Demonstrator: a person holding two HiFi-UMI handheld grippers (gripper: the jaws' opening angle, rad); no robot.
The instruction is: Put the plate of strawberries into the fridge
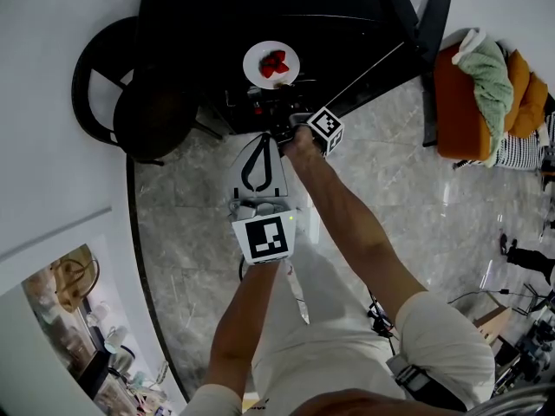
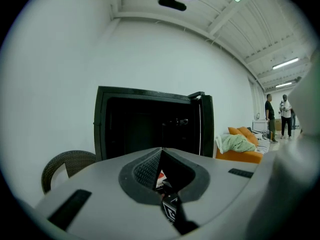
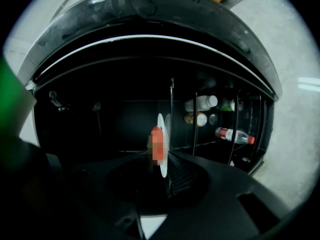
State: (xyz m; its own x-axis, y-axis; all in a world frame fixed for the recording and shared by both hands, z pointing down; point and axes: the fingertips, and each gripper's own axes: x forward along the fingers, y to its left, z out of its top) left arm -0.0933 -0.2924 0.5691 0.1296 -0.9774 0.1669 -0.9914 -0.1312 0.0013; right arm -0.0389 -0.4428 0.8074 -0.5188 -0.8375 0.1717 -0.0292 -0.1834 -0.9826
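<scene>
Head view: plate of strawberries [image 1: 271, 64] pinched at its near rim by right gripper [image 1: 280, 95], already against the open fridge [image 1: 208, 24]; left gripper [image 1: 262, 139] trailing behind.

Left gripper view: jaws pressed together, empty.

Right gripper view: plate edge-on, fridge cavity straight ahead.

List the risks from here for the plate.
1. The right claw pinches the plate only at its rim, so a tilt may roll the strawberries off.
2. The fridge is dark inside, so the plate may bump its frame going in.
</scene>
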